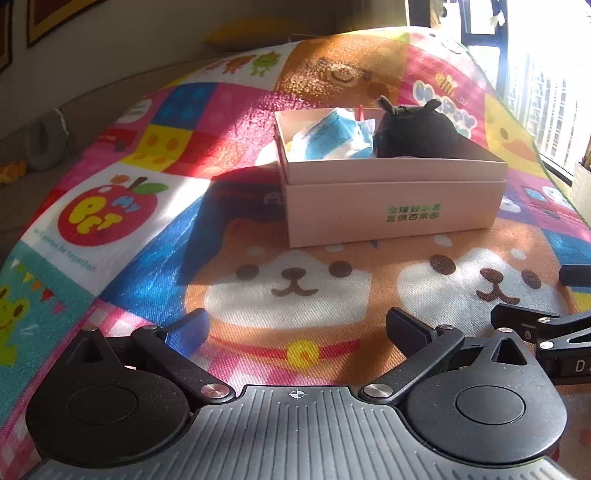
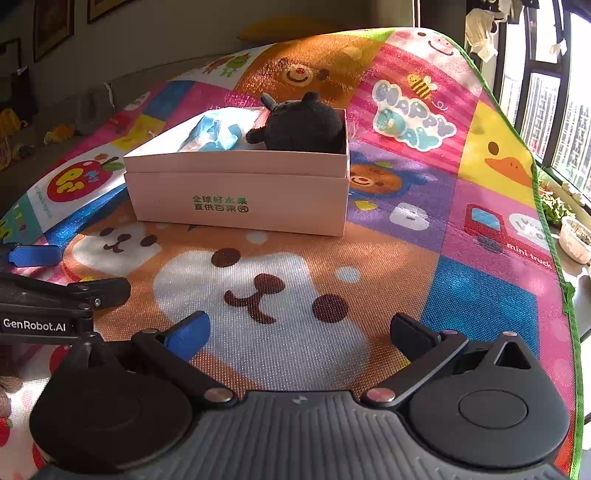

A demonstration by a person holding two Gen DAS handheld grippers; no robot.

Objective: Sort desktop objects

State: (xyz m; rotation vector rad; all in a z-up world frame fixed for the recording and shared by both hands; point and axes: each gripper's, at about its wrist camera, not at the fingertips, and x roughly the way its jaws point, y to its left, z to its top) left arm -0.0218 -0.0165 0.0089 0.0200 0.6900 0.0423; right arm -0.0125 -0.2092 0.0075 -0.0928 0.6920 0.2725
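Left gripper [image 1: 297, 328]: fingers spread, empty, low over cartoon mat [image 1: 110, 147] on surface. Pink box [image 1: 395, 206] ahead serves as collection bin: blue packet [image 1: 332, 136] at its left, black plush [image 1: 413, 133] at right, both inside. Right gripper [image 2: 299, 332]: fingers released wide, nothing between. Sorting looks finished.

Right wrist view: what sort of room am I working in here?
Probably a home living room or playroom: a cartoon play mat covers the surface, framed pictures hang on the wall, and a sunlit window shows apartment towers outside.
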